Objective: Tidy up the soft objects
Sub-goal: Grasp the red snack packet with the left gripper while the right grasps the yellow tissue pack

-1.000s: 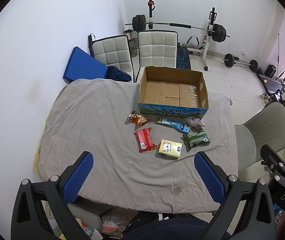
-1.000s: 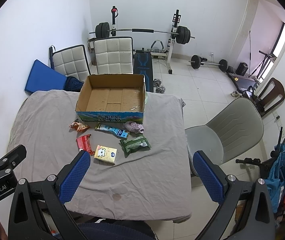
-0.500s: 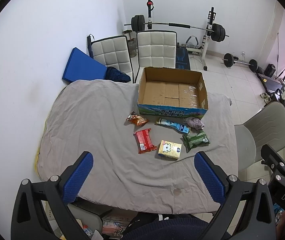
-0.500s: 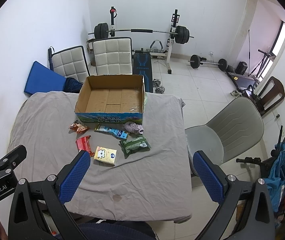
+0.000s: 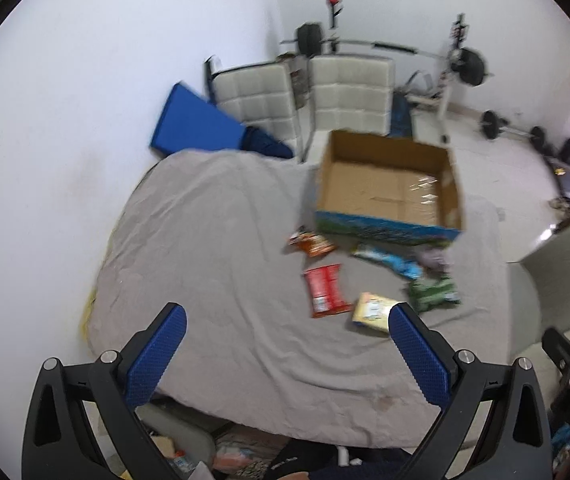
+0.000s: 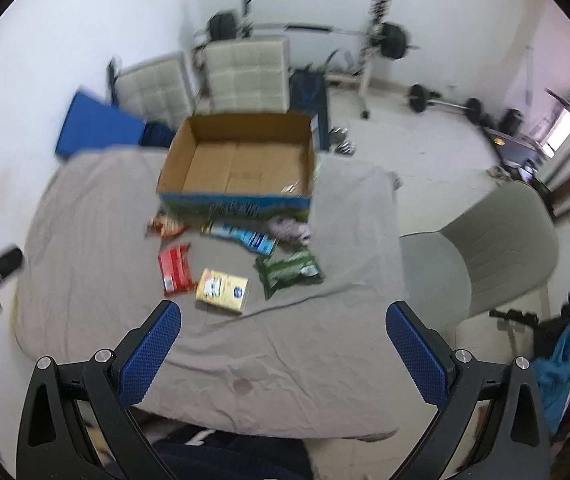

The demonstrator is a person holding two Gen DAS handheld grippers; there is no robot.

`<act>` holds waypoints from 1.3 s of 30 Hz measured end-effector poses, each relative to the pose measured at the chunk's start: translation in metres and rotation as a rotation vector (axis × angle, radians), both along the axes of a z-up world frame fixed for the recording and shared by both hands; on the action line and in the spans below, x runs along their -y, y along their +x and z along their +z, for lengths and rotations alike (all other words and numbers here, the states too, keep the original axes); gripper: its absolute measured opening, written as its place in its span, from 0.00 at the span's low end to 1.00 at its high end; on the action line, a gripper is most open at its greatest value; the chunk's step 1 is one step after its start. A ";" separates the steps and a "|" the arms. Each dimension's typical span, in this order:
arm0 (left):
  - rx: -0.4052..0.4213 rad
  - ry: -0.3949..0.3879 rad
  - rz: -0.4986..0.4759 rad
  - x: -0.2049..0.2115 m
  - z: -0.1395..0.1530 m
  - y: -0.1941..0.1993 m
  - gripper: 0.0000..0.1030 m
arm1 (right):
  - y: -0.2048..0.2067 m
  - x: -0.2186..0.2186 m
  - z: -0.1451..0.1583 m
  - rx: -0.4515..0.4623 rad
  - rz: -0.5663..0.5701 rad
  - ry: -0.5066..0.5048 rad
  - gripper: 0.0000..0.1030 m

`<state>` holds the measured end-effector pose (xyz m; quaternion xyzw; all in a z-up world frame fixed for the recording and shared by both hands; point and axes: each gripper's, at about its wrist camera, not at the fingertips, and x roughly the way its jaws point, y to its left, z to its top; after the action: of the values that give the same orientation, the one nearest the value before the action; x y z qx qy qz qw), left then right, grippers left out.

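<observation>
White walls and a weight bench frame a table draped in wrinkled grey cloth (image 6: 293, 344), which carries everything the task concerns. Both views are smeared with motion blur, so fine print on the packets cannot be read.

Going left to right across the cloth: an orange crinkled snack packet (image 6: 167, 226) lies just before the left front corner of the open brown cardboard box with a blue-green printed front (image 6: 241, 160), which sits toward the far edge and looks empty. Nearer the front edge is a red foil packet (image 6: 176, 268), then a flat yellow pouch (image 6: 223, 290) just beside it. A long blue-and-white wrapper (image 6: 245, 236) lies along the box front, a crumpled pale lilac cloth (image 6: 289, 230) sits by the box's right front corner, and a dark green packet (image 6: 289, 270) lies before that.

The left gripper (image 5: 285, 344) and the right gripper (image 6: 281, 338) both hang above the near edge, jaws spread wide, holding nothing.

Nothing appears sorted yet. A sensible start is probably the yellow pouch or red packet, closest to the near edge. Soft packets crumple and slide on loose cloth, so come down square over the middle, pinch across the narrow width, and lift clear before carrying over the box wall.
</observation>
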<state>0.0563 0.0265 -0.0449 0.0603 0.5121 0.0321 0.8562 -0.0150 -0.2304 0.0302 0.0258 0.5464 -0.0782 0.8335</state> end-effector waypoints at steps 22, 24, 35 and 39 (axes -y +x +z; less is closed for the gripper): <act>-0.495 0.156 0.093 -0.065 -0.277 0.068 1.00 | 0.153 -0.148 -0.396 -0.599 0.762 -0.303 0.87; -0.506 0.141 0.100 -0.069 -0.285 0.070 1.00 | 0.159 -0.144 -0.405 -0.624 0.688 -0.243 0.77; -0.560 -0.121 0.098 -0.042 -0.315 0.138 1.00 | 0.164 -0.026 -0.406 -0.602 -0.162 0.320 0.79; -0.604 -0.191 0.033 -0.009 -0.344 0.172 0.97 | 0.153 -0.032 -0.400 -0.587 -0.126 0.281 0.80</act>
<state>0.2288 0.0351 -0.3887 -0.0221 0.7449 -0.0216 0.6664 0.1383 -0.1986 -0.3703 0.1504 0.7661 -0.0576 0.6222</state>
